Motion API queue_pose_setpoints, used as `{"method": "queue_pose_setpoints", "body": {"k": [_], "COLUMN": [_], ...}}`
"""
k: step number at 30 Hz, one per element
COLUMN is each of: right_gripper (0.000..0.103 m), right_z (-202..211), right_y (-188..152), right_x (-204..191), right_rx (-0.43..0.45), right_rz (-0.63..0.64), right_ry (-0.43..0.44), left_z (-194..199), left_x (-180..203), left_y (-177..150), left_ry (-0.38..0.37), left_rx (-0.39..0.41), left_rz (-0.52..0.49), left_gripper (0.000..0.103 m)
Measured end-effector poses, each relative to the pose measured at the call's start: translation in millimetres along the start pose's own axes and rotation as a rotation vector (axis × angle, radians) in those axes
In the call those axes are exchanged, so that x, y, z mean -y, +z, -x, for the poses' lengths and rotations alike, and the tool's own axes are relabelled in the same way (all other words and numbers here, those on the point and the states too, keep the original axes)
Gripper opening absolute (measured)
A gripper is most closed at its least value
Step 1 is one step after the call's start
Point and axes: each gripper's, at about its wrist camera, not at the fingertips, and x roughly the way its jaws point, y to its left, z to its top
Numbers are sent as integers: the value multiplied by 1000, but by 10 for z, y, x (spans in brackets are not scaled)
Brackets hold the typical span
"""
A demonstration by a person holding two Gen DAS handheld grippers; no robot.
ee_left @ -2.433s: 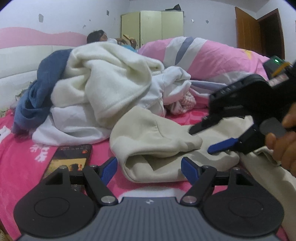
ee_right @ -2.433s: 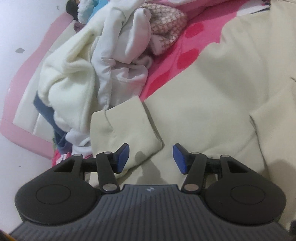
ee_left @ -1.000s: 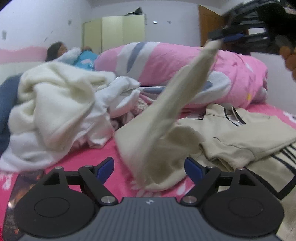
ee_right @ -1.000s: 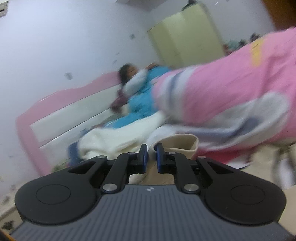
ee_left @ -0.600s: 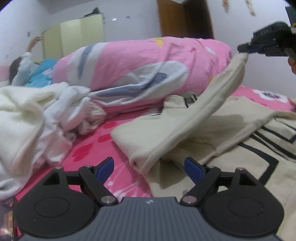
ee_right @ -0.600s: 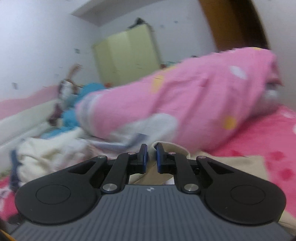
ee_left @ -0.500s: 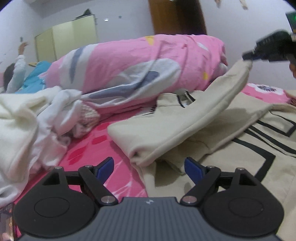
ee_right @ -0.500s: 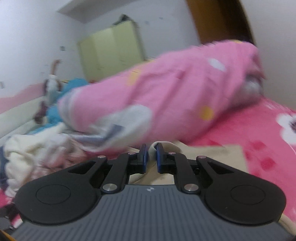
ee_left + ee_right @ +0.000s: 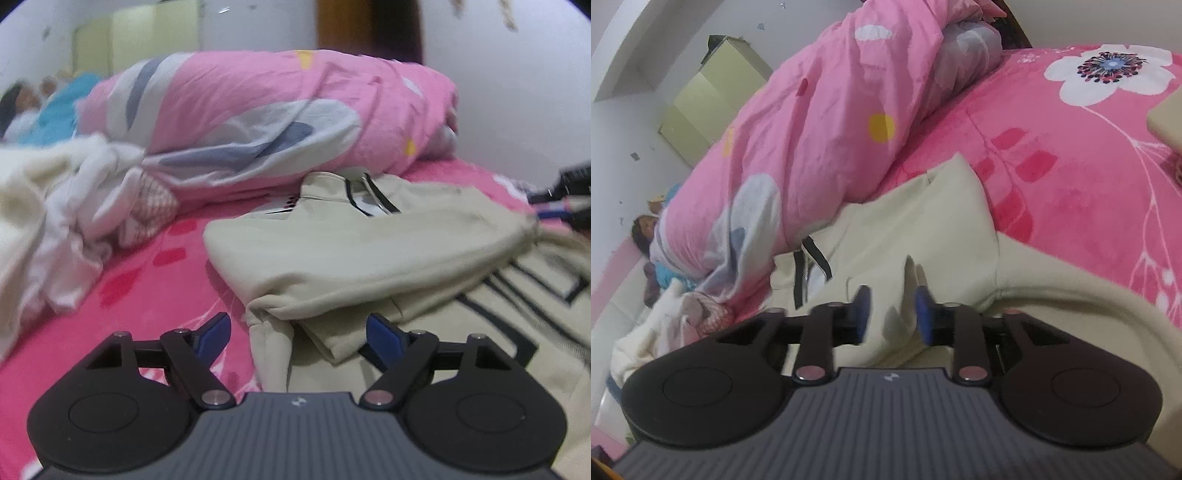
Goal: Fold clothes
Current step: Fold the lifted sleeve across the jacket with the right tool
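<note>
A beige sweatshirt (image 9: 517, 295) with black lines lies flat on the pink bed. Its sleeve (image 9: 369, 251) is laid across the body toward the right. My left gripper (image 9: 299, 332) hovers low over the sweatshirt's folded left edge; its wide jaws are closing a little and the pads touch nothing. My right gripper (image 9: 554, 212) is at the sleeve's cuff on the far right. In the right wrist view my right gripper (image 9: 892, 314) is opening, with the cuff fabric (image 9: 908, 269) slack between the parted pads. The sweatshirt's collar (image 9: 812, 258) with a black trim lies ahead.
A rolled pink duvet (image 9: 277, 110) runs along the back of the bed. A heap of white and cream clothes (image 9: 55, 206) sits at the left. A person (image 9: 22, 103) lies at the far left. Another beige item (image 9: 1167, 118) shows at the right edge.
The right gripper swung the sleeve from high up to the right and down onto the sweatshirt, then its jaws parted off the cuff. The left gripper shifted right along the bed.
</note>
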Motion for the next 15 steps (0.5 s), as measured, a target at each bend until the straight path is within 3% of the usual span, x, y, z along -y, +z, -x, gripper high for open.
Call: {"method": "queue_pose_setpoints", "body": {"k": [5,12,15], "right_gripper": [49,50,20], "right_z": [-194,-791,-931], "right_y": [190,350,300], "right_x": [-98,-156,-266], "right_rx": [-92,-303,-364], "right_rz": [88,207,299], "right_ry": [-1,-70,-93], "left_z": [-95,-200,-224], "left_x": [-87,98,175], "left_y": [14,-71,-112], "left_ry": [-32,-5,22], "left_rx": [-7,8,19], "left_rz": [125,70,34], "left_gripper": [73,69,69]}}
